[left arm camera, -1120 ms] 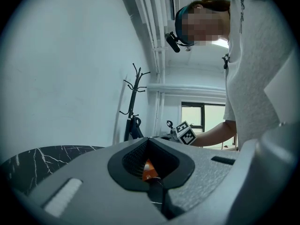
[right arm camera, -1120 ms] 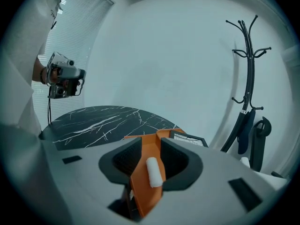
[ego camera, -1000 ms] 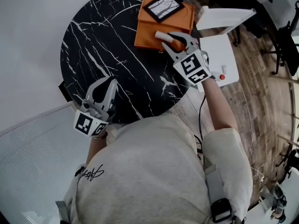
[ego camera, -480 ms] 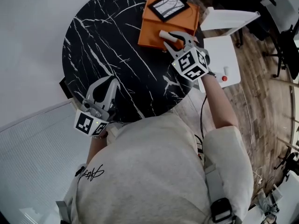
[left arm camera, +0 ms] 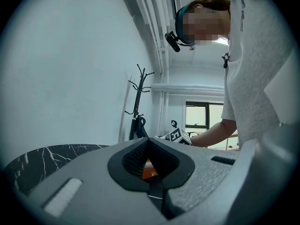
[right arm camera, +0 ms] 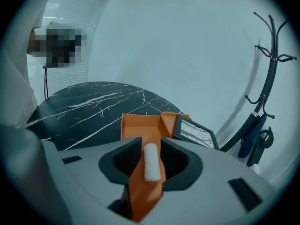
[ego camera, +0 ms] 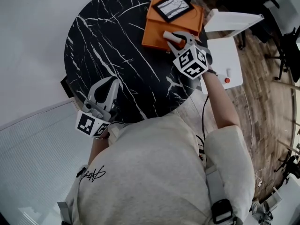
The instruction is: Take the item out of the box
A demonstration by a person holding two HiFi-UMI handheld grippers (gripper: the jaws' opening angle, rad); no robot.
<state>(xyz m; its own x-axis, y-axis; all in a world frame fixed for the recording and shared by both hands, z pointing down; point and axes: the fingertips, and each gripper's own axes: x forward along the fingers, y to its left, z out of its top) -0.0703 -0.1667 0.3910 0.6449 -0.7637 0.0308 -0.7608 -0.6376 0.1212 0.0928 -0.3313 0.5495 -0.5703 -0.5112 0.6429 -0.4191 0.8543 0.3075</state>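
An orange box lies open at the far right of the round black marble table. A black-framed picture rests tilted on the box's far end, and shows again as the framed picture. My right gripper points down at the box's near edge. In the right gripper view, an orange flap of the box fills the gap of the right gripper, with a white roll-shaped piece on it. My left gripper hovers over the table's near left edge, shut and empty.
A white low stand with a small red-topped thing is right of the table, over wooden floor. A black coat rack stands behind the box against the white wall. A white ribbed panel lies at the lower left.
My right gripper has sunk a little onto the box's near edge and tipped further down, still with the orange flap between its jaws. The left gripper has stayed in place.
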